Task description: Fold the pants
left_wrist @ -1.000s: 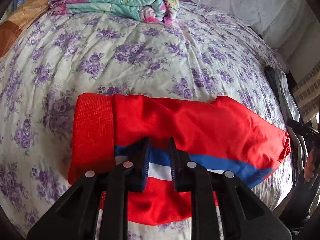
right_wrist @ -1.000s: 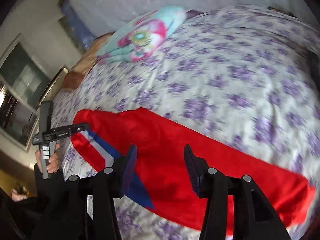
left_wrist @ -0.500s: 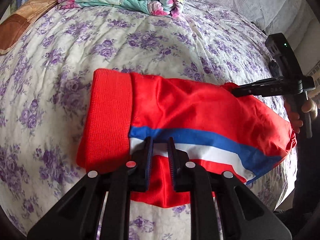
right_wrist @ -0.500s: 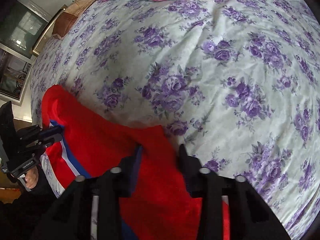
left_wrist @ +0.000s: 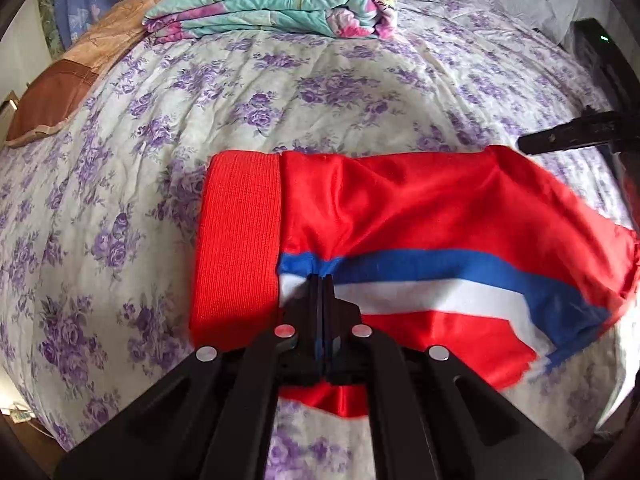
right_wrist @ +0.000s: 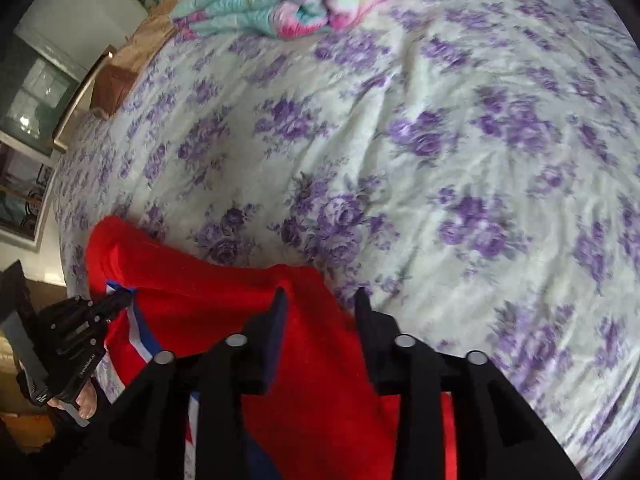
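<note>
Since the earlier frames the left gripper (left_wrist: 321, 280) has gone from a narrow gap to fully pinched, and the right gripper (right_wrist: 318, 300) has come in from the side to stand over the far end of the pants (left_wrist: 400, 248).

Left side: the pants lie across the near part of the bed (left_wrist: 160, 160), ribbed waistband (left_wrist: 238, 248) to the left, legs running right. The left gripper reaches forward and level from the near edge, its jaws closed tight on a pleat of cloth at the blue stripe (left_wrist: 420, 264), just right of the waistband. The fabric puckers toward that pinch. In the right wrist view this gripper (right_wrist: 120, 302) is seen side-on at the lower left, tips on the striped edge, with the person's fingers (right_wrist: 86, 400) wrapped under its handle.

Right side: the right gripper points down over the red cloth (right_wrist: 320, 380), jaws parted about halfway, the fabric lying between and below them. Whether the pads touch it cannot be told. From the left wrist view one black tip (left_wrist: 560, 140) shows just above the raised corner of the legs.

A folded quilt (left_wrist: 272, 4) lies at the far end of the bed, well apart.
</note>
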